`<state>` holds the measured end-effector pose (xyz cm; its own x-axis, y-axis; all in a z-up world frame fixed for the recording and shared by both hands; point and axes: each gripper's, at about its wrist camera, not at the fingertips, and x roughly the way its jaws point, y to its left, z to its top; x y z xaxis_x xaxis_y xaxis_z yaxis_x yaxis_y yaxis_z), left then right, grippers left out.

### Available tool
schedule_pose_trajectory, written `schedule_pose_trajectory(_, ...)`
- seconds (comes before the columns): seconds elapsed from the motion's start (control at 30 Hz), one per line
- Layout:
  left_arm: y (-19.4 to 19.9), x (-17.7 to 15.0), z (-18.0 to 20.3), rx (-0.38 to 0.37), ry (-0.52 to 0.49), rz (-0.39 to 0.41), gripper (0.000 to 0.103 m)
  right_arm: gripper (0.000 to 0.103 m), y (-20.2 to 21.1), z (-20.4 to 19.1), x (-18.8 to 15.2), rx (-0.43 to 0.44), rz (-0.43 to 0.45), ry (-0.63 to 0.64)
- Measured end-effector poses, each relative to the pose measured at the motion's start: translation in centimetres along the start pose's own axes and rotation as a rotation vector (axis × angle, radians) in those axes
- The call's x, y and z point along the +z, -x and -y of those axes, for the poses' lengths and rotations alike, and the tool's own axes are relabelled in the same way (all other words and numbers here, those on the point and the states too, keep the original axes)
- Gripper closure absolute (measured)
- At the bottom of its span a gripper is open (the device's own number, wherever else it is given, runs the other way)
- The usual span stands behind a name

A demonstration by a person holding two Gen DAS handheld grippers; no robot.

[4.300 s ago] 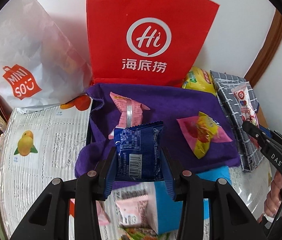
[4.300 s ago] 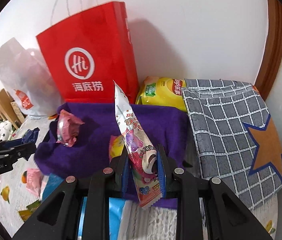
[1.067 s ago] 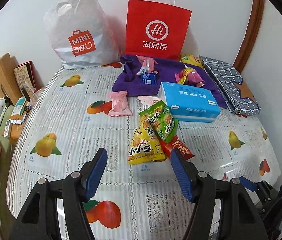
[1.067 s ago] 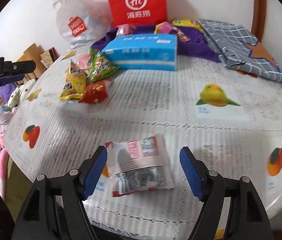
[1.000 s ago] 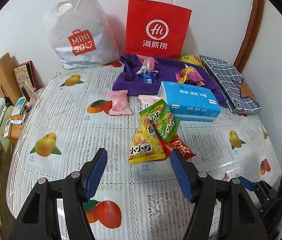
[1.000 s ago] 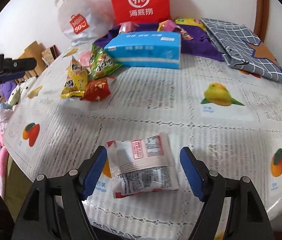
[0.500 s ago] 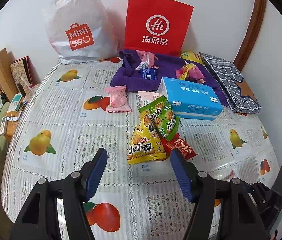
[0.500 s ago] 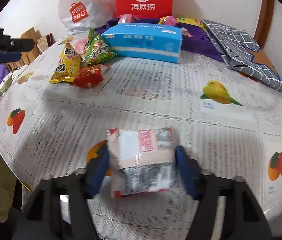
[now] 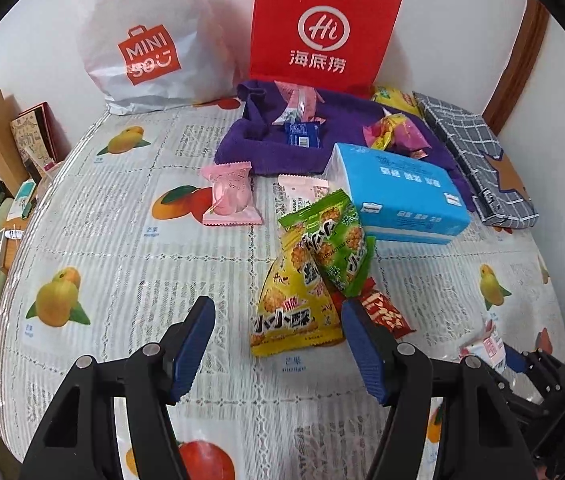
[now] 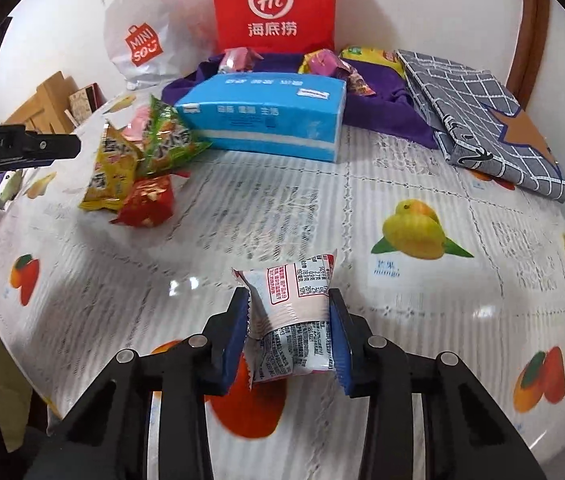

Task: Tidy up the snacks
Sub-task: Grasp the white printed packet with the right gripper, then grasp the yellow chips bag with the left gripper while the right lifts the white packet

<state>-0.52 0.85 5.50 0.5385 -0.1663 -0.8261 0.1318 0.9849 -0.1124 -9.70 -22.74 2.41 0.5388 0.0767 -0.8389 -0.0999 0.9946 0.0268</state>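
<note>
Crinkly foil packet (image 10: 288, 322) — ribbed blue fingers (image 10: 238, 334)

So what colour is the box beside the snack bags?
The box is light blue with a white stripe along its side, clearest in the right wrist view.

Left wrist view: raised over the near-left part of the surface (image 9: 130, 264), facing the back wall. Right wrist view: low at the near edge of the surface (image 10: 422, 184), facing the same way. Shared by both: blue box (image 9: 398, 196) (image 10: 266, 120), red bag (image 9: 322, 28) (image 10: 272, 4).
</note>
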Motion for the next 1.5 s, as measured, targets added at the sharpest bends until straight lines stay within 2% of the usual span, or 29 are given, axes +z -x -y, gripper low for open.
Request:
schedule_pose_trajectory(0.2, -2.8, 0.6, 0.0, 0.001, 0.012, -0.051, 0.040, 0.065, -1.0, 1.1, 2.2, -0.008, 0.028, -0.007)
schedule_pose_trajectory(0.47, -6.3, 1.3, 0.3, -0.003, 0.014, -0.105, 0.041, 0.064, -3.6, 1.8, 5.1, -0.014, 0.024, 0.013)
schedule_pose_trajectory(0.63, -7.8, 1.6, 0.2, -0.026, 0.018, -0.132, 0.054, 0.057, -5.4, 1.9, 6.5, -0.023, -0.001, 0.032)
schedule_pose_trajectory(0.7, -8.0, 1.7, 0.3, -0.021, 0.010, -0.119, 0.059, 0.052, -5.7, 1.8, 6.8, -0.034, -0.011, 0.042)
schedule_pose_trajectory(0.77, -8.1, 1.9, 0.3, -0.025, 0.007, -0.115, 0.061, 0.042, -5.7, 1.9, 6.7, -0.046, -0.014, 0.046)
schedule_pose_trajectory(0.97, -8.2, 2.3, 0.1, -0.031, 0.005, -0.106, 0.063, 0.029, -5.4, 2.7, 5.7, -0.076, -0.021, 0.020)
schedule_pose_trajectory(1.17, -7.5, 2.2, -0.6, -0.032, 0.016, -0.095, 0.063, 0.026, -5.3, 3.7, 4.9, -0.056, -0.024, -0.047)
schedule_pose_trajectory(1.5, -6.5, 1.9, -1.2, -0.034, 0.028, -0.077, 0.063, 0.024, -5.2, 4.3, 4.4, -0.052, -0.016, -0.056)
